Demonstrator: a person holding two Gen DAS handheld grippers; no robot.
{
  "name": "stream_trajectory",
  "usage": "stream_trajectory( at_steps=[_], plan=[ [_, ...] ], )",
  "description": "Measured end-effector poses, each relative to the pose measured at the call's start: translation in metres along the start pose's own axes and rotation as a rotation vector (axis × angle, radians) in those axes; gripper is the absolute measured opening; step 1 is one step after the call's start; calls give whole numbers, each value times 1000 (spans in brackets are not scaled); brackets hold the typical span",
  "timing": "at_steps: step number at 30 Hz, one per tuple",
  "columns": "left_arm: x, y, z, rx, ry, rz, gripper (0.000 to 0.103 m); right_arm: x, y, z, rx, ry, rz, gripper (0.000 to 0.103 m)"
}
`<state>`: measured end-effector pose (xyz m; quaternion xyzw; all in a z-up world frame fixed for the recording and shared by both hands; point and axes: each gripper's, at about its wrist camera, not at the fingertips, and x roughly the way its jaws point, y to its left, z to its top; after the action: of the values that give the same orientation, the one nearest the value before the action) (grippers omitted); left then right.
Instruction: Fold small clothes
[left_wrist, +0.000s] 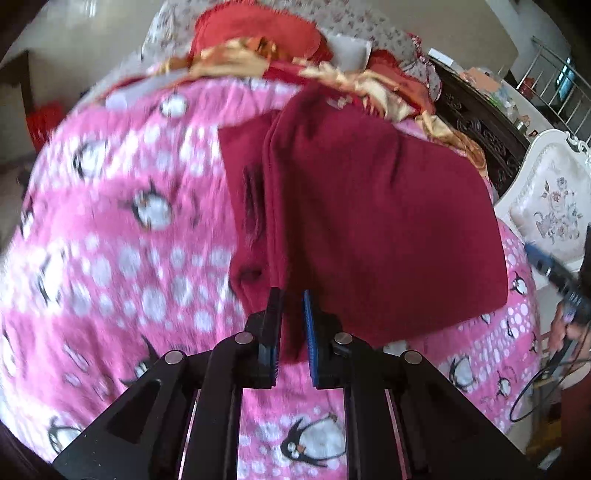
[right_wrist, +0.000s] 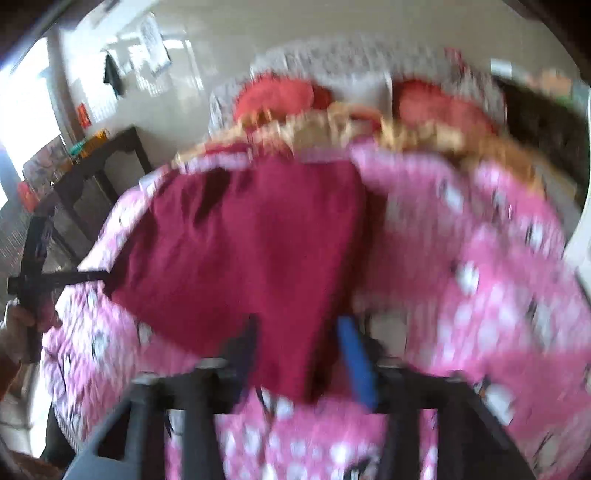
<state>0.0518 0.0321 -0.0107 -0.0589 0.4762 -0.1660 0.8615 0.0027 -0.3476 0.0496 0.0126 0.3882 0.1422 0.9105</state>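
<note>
Left gripper (left_wrist: 290, 295) pinches the near hem of a maroon garment (left_wrist: 369, 221). Right gripper (right_wrist: 299, 328), blurred, straddles another near edge with jaws apart. The garment lies on a pink penguin blanket (left_wrist: 110, 221), red pillows (left_wrist: 255, 29) beyond.

Black angular left gripper (left_wrist: 289, 302) frame, silver round bolts, blue ribbed pads on fingers (left_wrist: 309, 332)

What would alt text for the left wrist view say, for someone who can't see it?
The left gripper has its jaws shut on the near edge of a dark red garment, which lies on a pink penguin-print blanket. The right gripper shows at the right edge, blurred.
</note>
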Motion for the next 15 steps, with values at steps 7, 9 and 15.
stream_trajectory(
  at_steps=[7, 9, 15],
  plan=[
    [26, -14, 11, 17, 7, 68, 10, 71, 11, 63, 1, -3, -68, 31],
    [36, -15, 10, 18, 22, 89, 10, 92, 5, 74, 7, 3, -116, 30],
    [52, -9, 8, 9, 36, 103, 12, 142, -29, 76, 91, 96, -186, 28]
  ],
)
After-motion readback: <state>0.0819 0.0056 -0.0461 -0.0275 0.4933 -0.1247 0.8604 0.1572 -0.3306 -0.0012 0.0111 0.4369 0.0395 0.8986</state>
